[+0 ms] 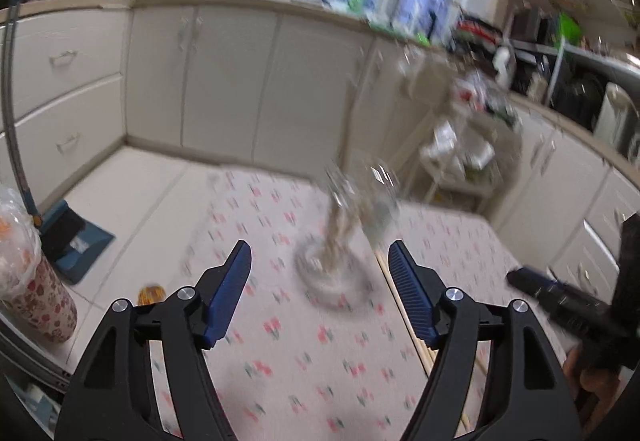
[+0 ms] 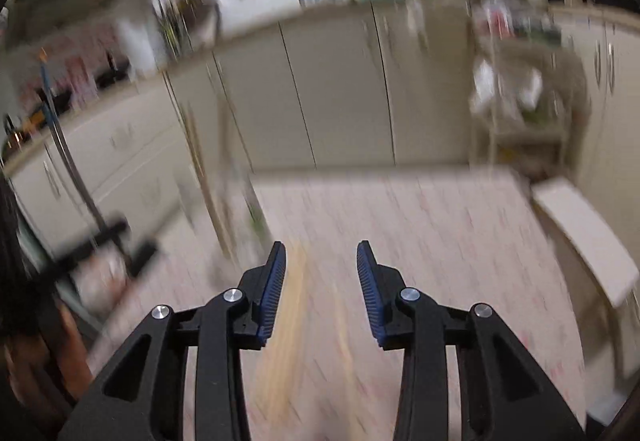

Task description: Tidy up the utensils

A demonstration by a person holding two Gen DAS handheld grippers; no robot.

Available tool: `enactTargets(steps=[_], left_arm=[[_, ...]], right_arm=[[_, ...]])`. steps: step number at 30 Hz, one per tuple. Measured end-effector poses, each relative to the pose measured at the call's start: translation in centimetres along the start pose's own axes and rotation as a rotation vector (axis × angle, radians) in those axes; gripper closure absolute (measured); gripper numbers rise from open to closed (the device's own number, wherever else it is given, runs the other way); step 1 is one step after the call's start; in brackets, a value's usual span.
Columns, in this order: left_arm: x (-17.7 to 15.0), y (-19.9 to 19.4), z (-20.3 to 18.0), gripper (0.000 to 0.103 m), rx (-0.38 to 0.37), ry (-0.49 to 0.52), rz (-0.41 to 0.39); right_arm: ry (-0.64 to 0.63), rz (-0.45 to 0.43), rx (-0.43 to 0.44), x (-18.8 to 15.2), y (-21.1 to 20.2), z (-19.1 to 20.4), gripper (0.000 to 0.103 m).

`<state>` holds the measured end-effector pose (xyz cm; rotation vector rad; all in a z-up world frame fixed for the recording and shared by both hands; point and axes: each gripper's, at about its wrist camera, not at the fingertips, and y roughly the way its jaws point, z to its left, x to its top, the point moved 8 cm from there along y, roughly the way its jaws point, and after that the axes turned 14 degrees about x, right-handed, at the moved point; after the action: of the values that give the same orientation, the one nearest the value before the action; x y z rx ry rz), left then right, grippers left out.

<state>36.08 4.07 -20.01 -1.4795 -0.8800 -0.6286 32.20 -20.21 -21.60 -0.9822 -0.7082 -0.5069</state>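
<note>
A kitchen seen from two handheld grippers, both views blurred by motion. On a counter covered with a floral cloth (image 1: 288,353) stands a clear glass holder (image 1: 340,241), a wide round base with a narrow upright cup, and in it a cluster of pale stick-like utensils, probably chopsticks, though the blur hides detail. Just beside the holder, to its right, several loose wooden chopsticks (image 1: 404,317) lie flat on the cloth, running toward the near edge. The chopsticks look light, stiff and thin, smooth enough to slip or roll, so a grip across the middle of the bundle, square to its length, seems safest; lying flat on cloth, they may be hard to get under. The glass holder looks fragile and top-heavy, likely to tip if knocked, and would best be steadied low at the base. The left gripper (image 1: 320,265) has its jaws wide apart with nothing between the blue pads (image 1: 228,297); it points at the holder without touching it. The right gripper (image 2: 321,265) has its jaws partly apart, holding nothing; the pale wooden chopsticks (image 2: 288,321) lie on the cloth below and between its pads, and whether they touch cannot be told. From the left view, the right gripper (image 1: 516,277) appears at the right edge, held by a hand (image 1: 588,373).
</note>
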Motion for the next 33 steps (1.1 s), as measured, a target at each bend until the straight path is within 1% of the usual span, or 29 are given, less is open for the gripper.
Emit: enactTargets(steps=[2, 5, 8, 11, 13, 14, 15, 16, 17, 19, 22, 25, 27, 28, 29, 30, 32, 33], left_arm=[[-1.7, 0.5, -1.2, 0.035, -0.016, 0.029, 0.078], [-3.8, 0.9, -3.0, 0.035, -0.028, 0.064, 0.153], [-5.5, 1.5, -4.8, 0.035, -0.035, 0.120, 0.192], [-6.7, 2.4, -6.8, 0.035, -0.027, 0.179, 0.225], [-7.3, 3.3, -7.8, 0.035, -0.017, 0.203, 0.252], [-7.6, 3.8, -8.3, 0.035, -0.009, 0.215, 0.262], [-7.7, 4.1, -8.6, 0.035, -0.002, 0.225, 0.268], [-7.9, 4.7, -8.9, 0.035, 0.021, 0.245, 0.277], [-7.9, 5.1, -9.0, 0.035, 0.033, 0.256, 0.283], [-8.4, 6.0, -9.2, 0.035, 0.069, 0.275, 0.302], [-8.9, 6.8, -8.9, 0.035, 0.104, 0.293, 0.322], [-9.0, 7.1, -8.9, 0.035, 0.130, 0.315, 0.319], [-9.0, 7.3, -9.1, 0.038, 0.140, 0.337, 0.319], [-9.0, 7.2, -9.3, 0.042, 0.135, 0.339, 0.318], [-9.0, 7.1, -9.5, 0.050, 0.126, 0.345, 0.319], [-8.8, 7.0, -9.5, 0.055, 0.114, 0.355, 0.319], [-8.8, 6.7, -9.7, 0.082, 0.082, 0.374, 0.331], [-8.8, 6.5, -9.7, 0.087, 0.074, 0.379, 0.341]], right_arm=[[0.022, 0.075, 0.000, -2.0, 0.5, -1.0, 0.070], [0.013, 0.131, -0.003, -3.4, 1.2, -1.2, 0.071], [-0.026, 0.170, -0.007, -4.2, 2.0, -0.5, 0.074], [-0.069, 0.212, -0.039, -5.0, 2.6, -0.2, 0.076], [-0.081, 0.230, -0.057, -5.4, 2.7, -0.4, 0.082], [-0.077, 0.237, -0.071, -5.8, 2.7, -0.8, 0.083], [-0.067, 0.236, -0.073, -5.9, 2.7, -1.1, 0.083], [-0.048, 0.230, -0.070, -5.9, 2.6, -1.5, 0.089], [-0.034, 0.220, -0.083, -5.7, 2.4, -2.0, 0.090], [0.014, 0.205, -0.071, -5.5, 2.1, -2.9, 0.092], [0.060, 0.193, -0.039, -5.5, 2.0, -3.5, 0.092], [0.097, 0.182, -0.011, -5.4, 1.8, -3.7, 0.092], [0.103, 0.180, -0.007, -5.4, 1.8, -3.7, 0.092], [0.105, 0.179, -0.004, -5.5, 1.8, -3.6, 0.092], [0.107, 0.178, -0.001, -5.5, 1.7, -3.5, 0.092], [0.108, 0.179, 0.003, -5.6, 1.8, -3.3, 0.092], [0.113, 0.182, 0.015, -5.8, 1.8, -3.0, 0.092], [0.110, 0.183, 0.017, -5.9, 1.7, -2.8, 0.092]])
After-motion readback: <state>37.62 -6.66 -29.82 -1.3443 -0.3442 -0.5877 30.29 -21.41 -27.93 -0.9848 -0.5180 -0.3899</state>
